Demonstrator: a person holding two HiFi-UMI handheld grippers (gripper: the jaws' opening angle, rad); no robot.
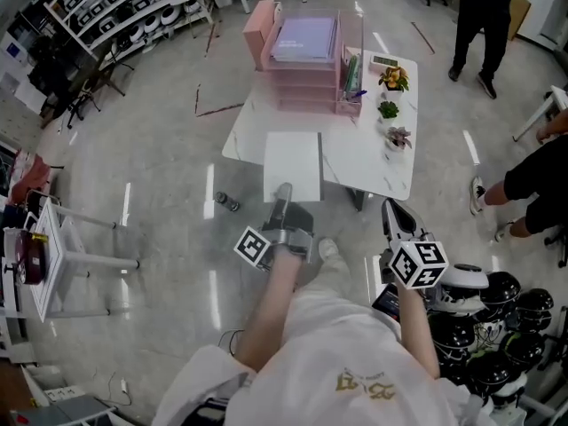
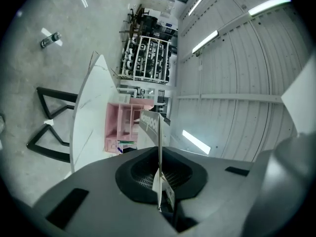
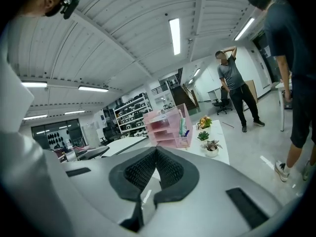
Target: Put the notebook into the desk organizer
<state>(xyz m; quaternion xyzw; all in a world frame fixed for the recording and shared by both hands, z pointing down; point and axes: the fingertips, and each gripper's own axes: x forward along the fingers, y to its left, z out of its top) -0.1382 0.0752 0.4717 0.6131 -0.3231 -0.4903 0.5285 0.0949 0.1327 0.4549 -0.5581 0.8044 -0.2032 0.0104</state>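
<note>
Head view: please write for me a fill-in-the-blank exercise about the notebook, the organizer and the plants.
The white notebook is clamped in the person's ____ tool.
The desk organizer on the table is ____ in colour.
Beside it stand ____ small potted plants.
Missing words: left; pink; three.
</note>
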